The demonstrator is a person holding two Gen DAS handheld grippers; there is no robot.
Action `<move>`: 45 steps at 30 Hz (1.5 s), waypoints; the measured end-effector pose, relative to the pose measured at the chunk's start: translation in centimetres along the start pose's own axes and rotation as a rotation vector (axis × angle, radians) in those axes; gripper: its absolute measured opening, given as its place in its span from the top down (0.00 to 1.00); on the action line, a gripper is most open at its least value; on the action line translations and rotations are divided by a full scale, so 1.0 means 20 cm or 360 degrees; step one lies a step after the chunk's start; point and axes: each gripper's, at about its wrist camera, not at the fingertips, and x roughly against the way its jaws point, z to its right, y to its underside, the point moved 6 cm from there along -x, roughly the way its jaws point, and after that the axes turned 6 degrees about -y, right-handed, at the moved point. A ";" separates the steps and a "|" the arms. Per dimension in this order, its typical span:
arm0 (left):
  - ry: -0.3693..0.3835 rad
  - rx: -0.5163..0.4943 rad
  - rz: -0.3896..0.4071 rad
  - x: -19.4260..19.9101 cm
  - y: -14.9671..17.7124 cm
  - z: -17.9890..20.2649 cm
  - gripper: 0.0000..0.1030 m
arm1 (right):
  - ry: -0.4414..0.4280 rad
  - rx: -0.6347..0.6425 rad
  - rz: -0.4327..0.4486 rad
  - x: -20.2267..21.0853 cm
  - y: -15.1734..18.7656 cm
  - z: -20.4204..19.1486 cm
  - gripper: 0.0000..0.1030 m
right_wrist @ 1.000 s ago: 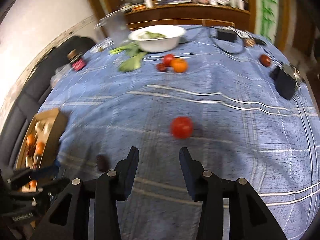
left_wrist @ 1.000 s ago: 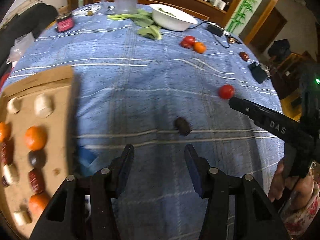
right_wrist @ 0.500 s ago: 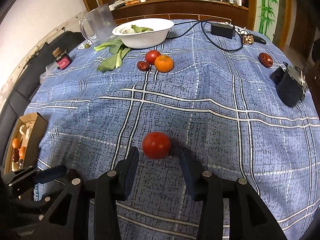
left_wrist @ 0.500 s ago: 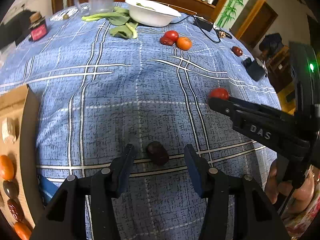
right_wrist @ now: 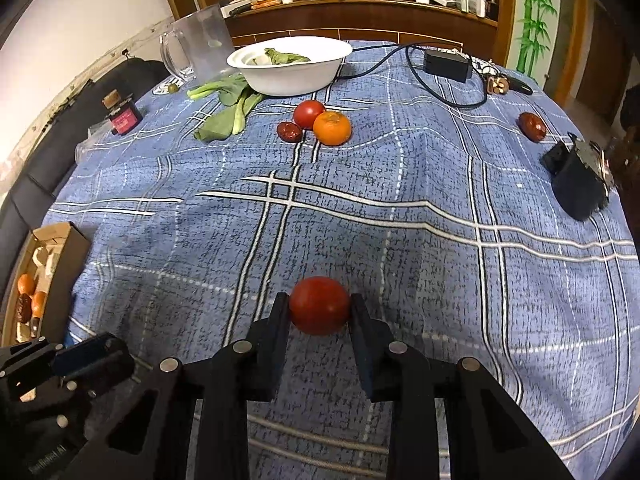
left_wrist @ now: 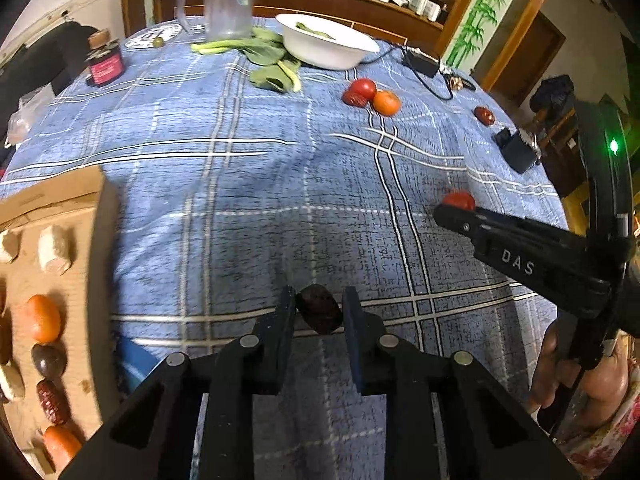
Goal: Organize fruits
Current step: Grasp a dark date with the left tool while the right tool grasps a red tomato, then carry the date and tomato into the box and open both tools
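Because the fruits lie scattered on the blue tabletop (right_wrist: 400,184) and belong in the cardboard box (left_wrist: 90,208), the left gripper (left_wrist: 319,312) is clamped on a dark date (left_wrist: 319,314) while the right gripper's (right_wrist: 320,308) fingers are closing against a red tomato (right_wrist: 319,305).

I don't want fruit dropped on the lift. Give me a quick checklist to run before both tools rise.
1. Date between left tool fingers: ok, jaws closing on it.
2. Tomato between right tool fingers: ok, jaws closing, pads at both sides.
3. Grips firm enough to lift: cannot tell.
4. Box has bare space: ok.
5. Path to box free of loose fruit: ok.
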 end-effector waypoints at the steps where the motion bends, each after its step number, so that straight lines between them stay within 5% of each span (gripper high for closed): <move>1: 0.0004 0.0012 0.0007 0.03 0.01 -0.02 0.79 | -0.0010 0.0003 0.0005 0.02 0.01 -0.02 0.70; 11: 0.0030 0.0221 0.0078 0.37 0.14 -0.37 0.78 | -0.0249 0.0148 0.0005 0.21 0.11 -0.50 0.69; 22: -0.0262 0.0457 0.0003 0.59 0.49 -1.10 0.78 | -0.0645 0.0520 -0.0235 0.16 0.39 -1.36 0.69; 30: -0.0351 0.0446 -0.0092 0.53 0.58 -1.30 0.78 | -0.0601 0.0678 -0.0402 0.00 0.59 -1.61 0.68; 41: -0.0238 0.0335 -0.0112 0.45 0.56 -1.31 0.78 | -0.0500 0.0694 -0.0458 -0.09 0.68 -1.71 0.67; 45: -0.0209 0.0339 -0.0104 0.45 0.54 -1.31 0.65 | -0.0483 0.0735 -0.0451 -0.08 0.70 -1.75 0.63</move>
